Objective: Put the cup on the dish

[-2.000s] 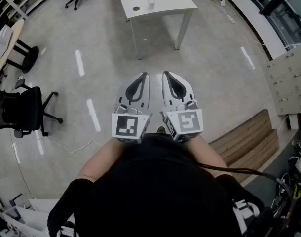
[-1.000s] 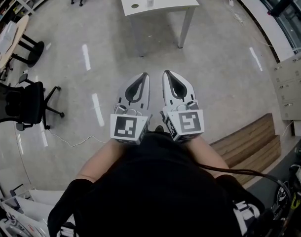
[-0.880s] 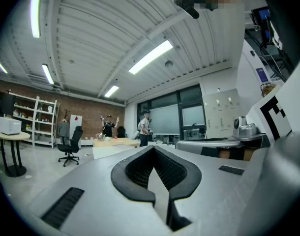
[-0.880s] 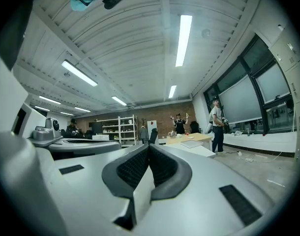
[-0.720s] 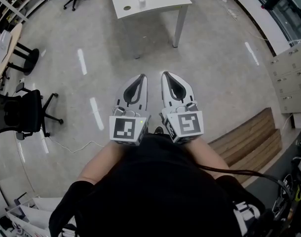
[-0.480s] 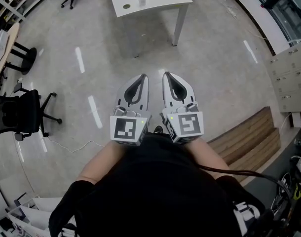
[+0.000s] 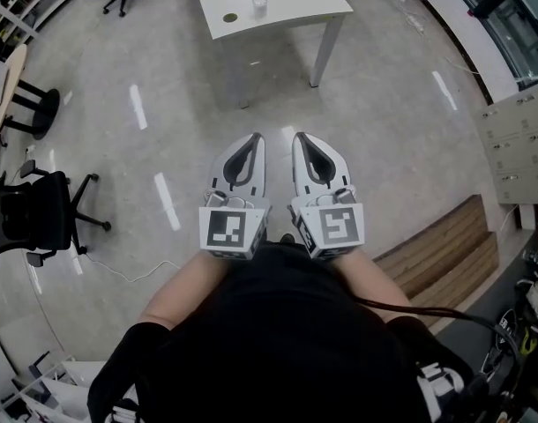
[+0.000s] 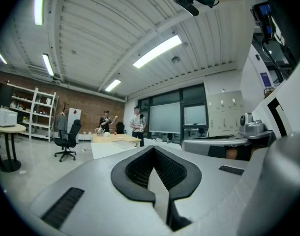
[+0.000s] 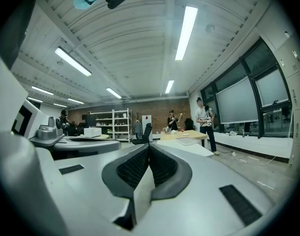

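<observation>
Cup (image 7: 259,7) stood on the white table (image 7: 295,3) at the 12 o'clock edge of the head view, well apart from both grippers, with the dish (image 7: 230,18) near it at its 8 o'clock and not touching it. Left gripper (image 7: 254,137) and right gripper (image 7: 302,137) were held side by side just in front of the person (image 7: 278,342), pointing toward 12 o'clock over the floor (image 7: 384,139), each with its jaws pressed together on nothing. An office chair (image 7: 31,214) sat at 9 o'clock.
</observation>
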Available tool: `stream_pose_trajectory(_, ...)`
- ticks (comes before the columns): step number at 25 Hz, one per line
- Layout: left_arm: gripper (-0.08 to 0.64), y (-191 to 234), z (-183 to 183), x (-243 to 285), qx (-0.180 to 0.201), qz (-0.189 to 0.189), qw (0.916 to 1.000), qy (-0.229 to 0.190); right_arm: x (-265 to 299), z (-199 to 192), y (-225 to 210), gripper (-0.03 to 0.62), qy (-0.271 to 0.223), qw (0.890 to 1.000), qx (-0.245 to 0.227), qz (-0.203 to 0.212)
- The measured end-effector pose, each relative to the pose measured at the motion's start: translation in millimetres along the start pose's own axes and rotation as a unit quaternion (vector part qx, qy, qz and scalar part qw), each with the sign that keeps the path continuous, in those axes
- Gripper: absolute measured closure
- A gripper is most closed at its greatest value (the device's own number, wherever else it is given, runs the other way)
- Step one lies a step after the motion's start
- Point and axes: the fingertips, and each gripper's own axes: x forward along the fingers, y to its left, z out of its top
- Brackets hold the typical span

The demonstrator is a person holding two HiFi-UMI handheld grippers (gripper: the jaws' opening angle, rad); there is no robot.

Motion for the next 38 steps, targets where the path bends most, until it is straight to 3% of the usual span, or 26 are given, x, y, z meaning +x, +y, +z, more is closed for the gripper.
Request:
stream_pose_trajectory(4, 0.552, 24, 2, 25, -0.006, -0.025, 0.9997, -0.003, 39, 0, 0, 0.580, 0.006, 1.000, -0.003, -0.006)
stream_pose_trajectory(18, 0.552, 121, 17, 72, -0.011, -0.051, 0.9986, -0.009, 147, 8, 32, 0.580, 0.000, 1.000, -0.008, 0.000)
stream_pose_trajectory(38, 0.552, 174, 27, 84, -0.016, -0.055, 0.9979, -0.029, 199, 23, 56, 0.580, -0.003, 1.000, -0.016, 0.000)
